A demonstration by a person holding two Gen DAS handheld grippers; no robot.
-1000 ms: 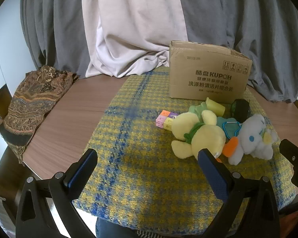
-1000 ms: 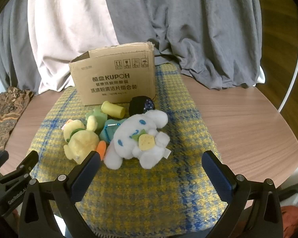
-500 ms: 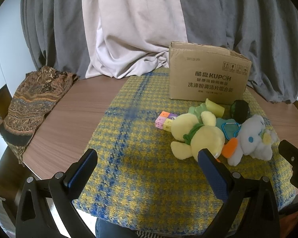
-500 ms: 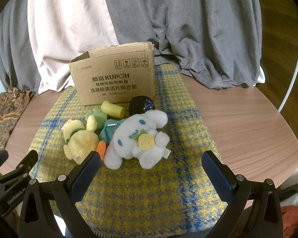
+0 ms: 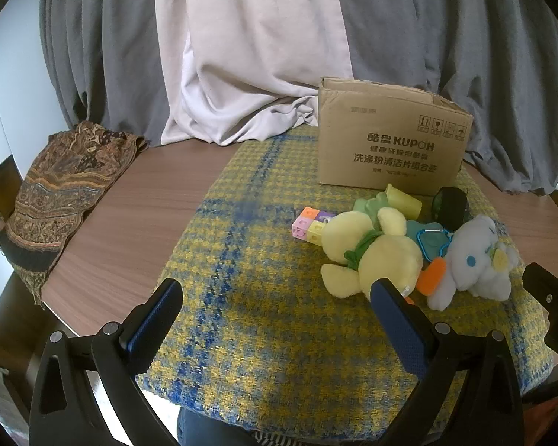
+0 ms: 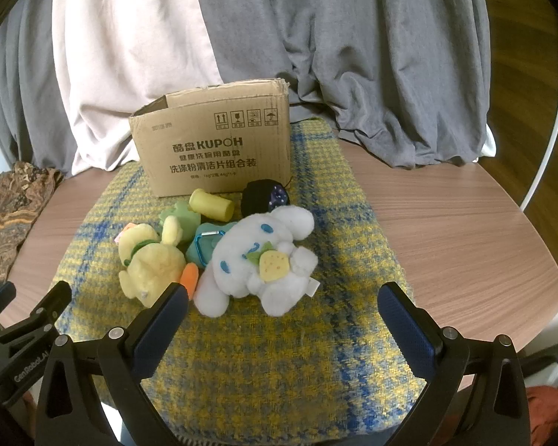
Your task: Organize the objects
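Note:
A pile of toys lies on a yellow-and-blue plaid cloth [image 5: 249,260] in front of an open cardboard box [image 5: 390,141] [image 6: 215,145]. The pile holds a yellow plush [image 5: 372,252] [image 6: 148,256], a white plush [image 5: 472,264] [image 6: 260,256], coloured blocks [image 5: 308,223], a yellow cylinder [image 6: 212,204], a black ball [image 6: 264,197], a teal pouch with a carabiner [image 6: 204,241] and an orange piece [image 6: 189,277]. My left gripper [image 5: 275,297] is open and empty, near the cloth's front, left of the pile. My right gripper [image 6: 282,304] is open and empty, just short of the white plush.
The cloth lies on a round wooden table [image 6: 465,230]. A patterned brown cloth [image 5: 63,186] drapes over the table's left edge. Grey and white curtains [image 6: 241,37] hang behind the box. The other gripper shows at each view's edge [image 6: 22,327].
Both views have shifted very slightly; the toys sit a little lower in the left wrist view. Both grippers stay open and nothing on the table has moved.

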